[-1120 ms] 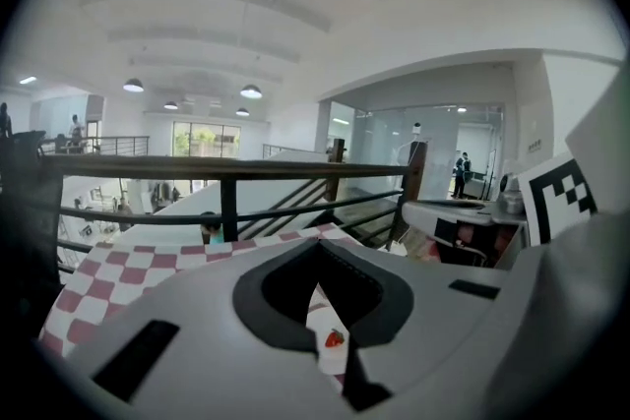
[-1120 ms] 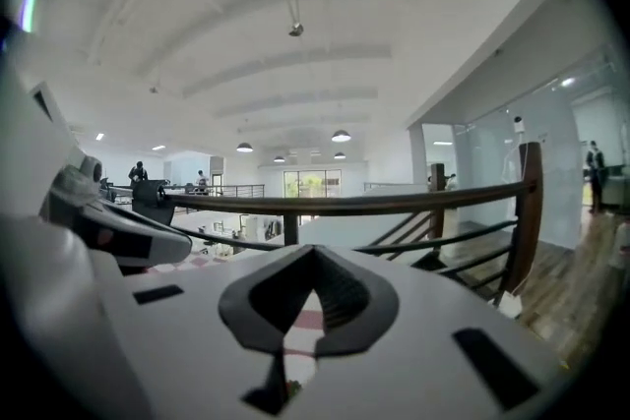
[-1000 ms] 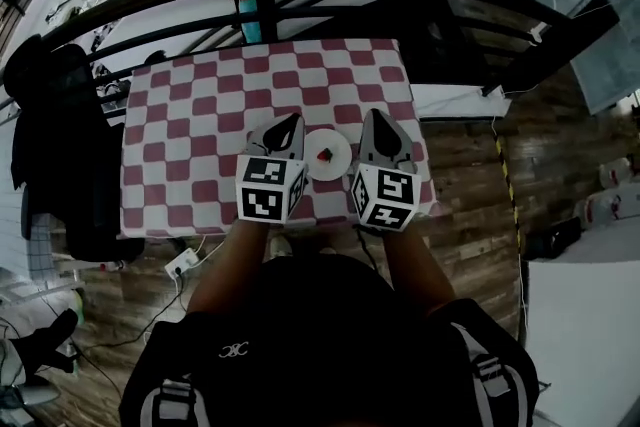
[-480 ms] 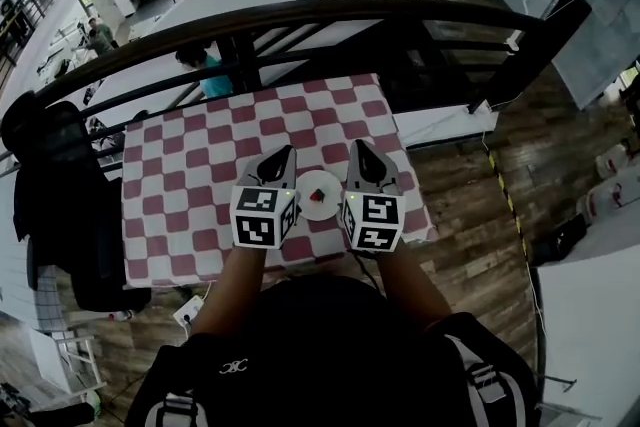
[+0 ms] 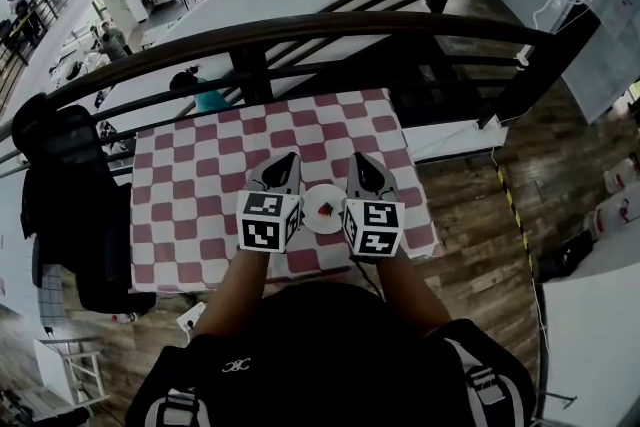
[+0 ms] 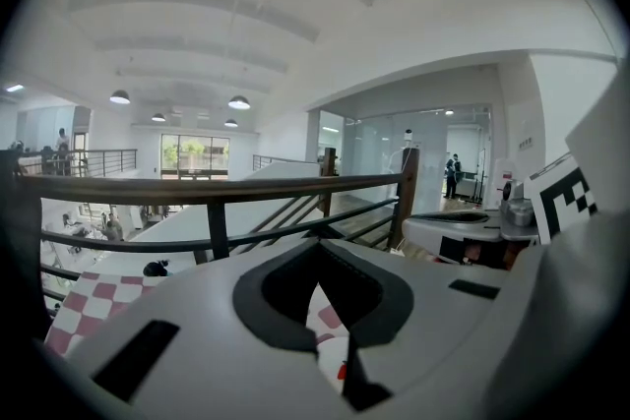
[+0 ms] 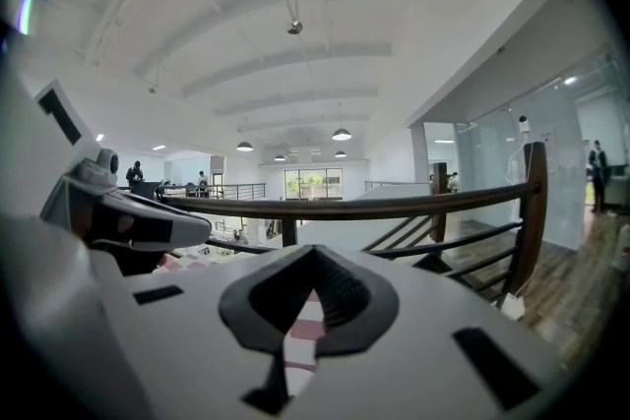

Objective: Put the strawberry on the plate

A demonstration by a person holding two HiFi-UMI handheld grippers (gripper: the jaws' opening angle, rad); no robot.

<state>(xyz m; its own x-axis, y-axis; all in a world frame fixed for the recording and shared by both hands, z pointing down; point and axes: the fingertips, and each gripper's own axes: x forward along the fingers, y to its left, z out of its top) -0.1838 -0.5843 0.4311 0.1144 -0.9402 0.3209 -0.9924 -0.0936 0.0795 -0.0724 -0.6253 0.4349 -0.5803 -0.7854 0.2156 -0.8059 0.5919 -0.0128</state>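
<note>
Placement looks finished in the head view. The red strawberry (image 5: 325,209) lies on the small round white plate (image 5: 311,217), which sits near the front edge of the table (image 5: 150,267) under a red-and-white checked cloth (image 5: 200,175). The left hand-held gripper (image 5: 284,165) and the right hand-held gripper (image 5: 362,165) flank the plate, one just beside each side, and neither touches the fruit. I read this as a parked stance, with both tools held off to the sides so that nothing disturbs the strawberry. Each marker cube (image 5: 267,220) faces up toward the camera.

In the left gripper view the jaws are clenched tip to tip with nothing between them. Through the narrow slit behind the tips a strip of cloth, a white edge of the plate and a red sliver of the strawberry show below. That suggests the tool hangs above and beside the plate rather than reaching into it. Its nose aims past the table toward the dark railing (image 6: 246,187), not down at the fruit.

In the right gripper view the jaws are likewise pressed together and empty, and only checked cloth shows through the slit. The left tool's grey body shows at this picture's left edge, so the two are held close and roughly parallel. With the strawberry already on the plate, neither tool has anything left to carry.
</note>
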